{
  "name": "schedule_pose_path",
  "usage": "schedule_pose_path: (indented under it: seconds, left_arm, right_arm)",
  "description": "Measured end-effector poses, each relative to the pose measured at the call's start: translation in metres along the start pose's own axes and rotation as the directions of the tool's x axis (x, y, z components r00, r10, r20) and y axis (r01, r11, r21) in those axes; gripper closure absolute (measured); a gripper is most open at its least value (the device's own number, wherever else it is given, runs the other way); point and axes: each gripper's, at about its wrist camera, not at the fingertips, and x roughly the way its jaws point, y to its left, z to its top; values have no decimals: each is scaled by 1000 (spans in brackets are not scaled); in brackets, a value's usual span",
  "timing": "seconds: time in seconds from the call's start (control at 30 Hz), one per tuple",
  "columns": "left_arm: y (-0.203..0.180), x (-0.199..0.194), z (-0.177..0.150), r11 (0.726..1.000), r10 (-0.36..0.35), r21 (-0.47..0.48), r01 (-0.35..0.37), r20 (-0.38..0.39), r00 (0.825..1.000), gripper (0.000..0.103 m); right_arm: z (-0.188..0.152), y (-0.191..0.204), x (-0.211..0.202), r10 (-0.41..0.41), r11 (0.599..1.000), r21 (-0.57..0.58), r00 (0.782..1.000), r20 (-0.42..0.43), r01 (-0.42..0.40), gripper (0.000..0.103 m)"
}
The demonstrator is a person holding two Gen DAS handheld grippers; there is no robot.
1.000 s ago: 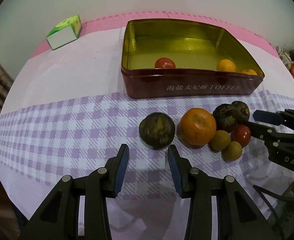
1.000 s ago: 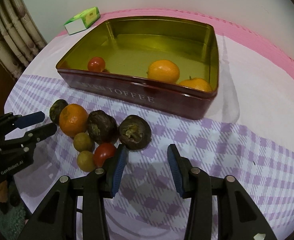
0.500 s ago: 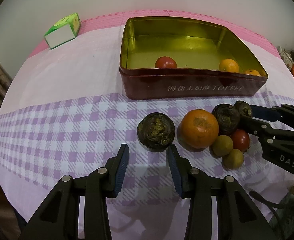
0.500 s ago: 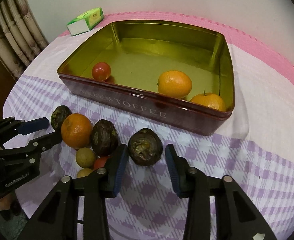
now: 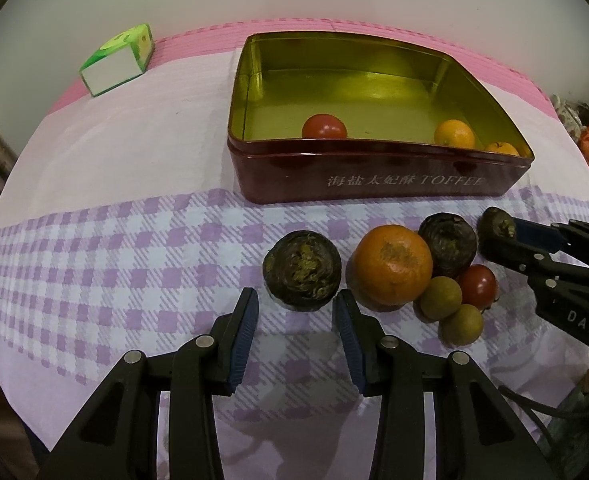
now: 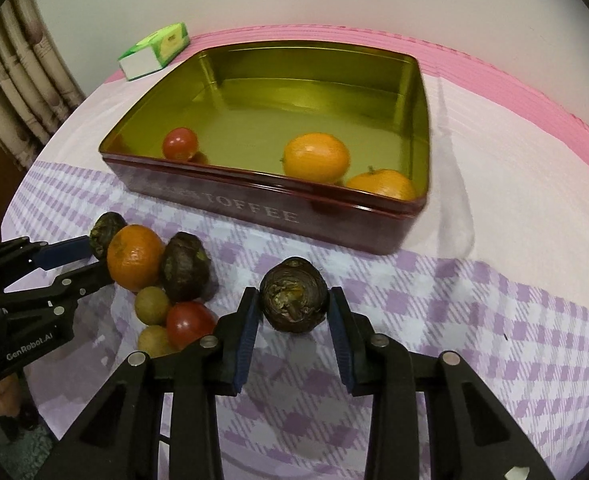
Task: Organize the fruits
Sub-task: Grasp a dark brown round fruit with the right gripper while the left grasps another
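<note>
A red toffee tin (image 5: 374, 184) with a gold inside holds a tomato (image 5: 324, 127) and two oranges (image 5: 454, 133); the tin also shows in the right wrist view (image 6: 278, 208). In front of it lie a dark wrinkled fruit (image 5: 302, 270), an orange (image 5: 392, 265), a second dark fruit (image 5: 448, 245), two small brown fruits (image 5: 440, 298) and a tomato (image 5: 477, 286). My left gripper (image 5: 296, 312) is open, its tips either side of the near edge of the dark fruit. My right gripper (image 6: 293, 306) has a third dark fruit (image 6: 294, 300) between its pads, which stand close to or against its sides.
A green and white carton (image 5: 116, 60) lies at the back left of the table. The checked cloth (image 5: 114, 248) covers the front of the table, plain pink cloth the back. A curtain (image 6: 18, 92) hangs at the left.
Both grippers have moved forward. The right gripper's pads now flank the dark fruit that lay ahead of them. The left gripper has come up to its dark fruit.
</note>
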Motion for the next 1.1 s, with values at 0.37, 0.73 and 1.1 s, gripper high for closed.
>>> schedule_pose_path:
  seconds: [0.37, 0.73, 1.1]
  left_arm:
    - [-3, 9, 12, 1000, 8, 0, -8, 14, 1000, 58]
    - [3, 15, 19, 1000, 8, -8, -8, 34, 999, 58]
    - [3, 15, 17, 1000, 6, 0, -6, 48, 999, 62]
  right_arm:
    - [-5, -12, -4, -7, 999, 31, 1000, 8, 7, 71]
    - [-6, -13, -6, -11, 999, 37, 1000, 11, 11, 71]
    - [-6, -14, -6, -11, 999, 37, 1000, 11, 11, 71]
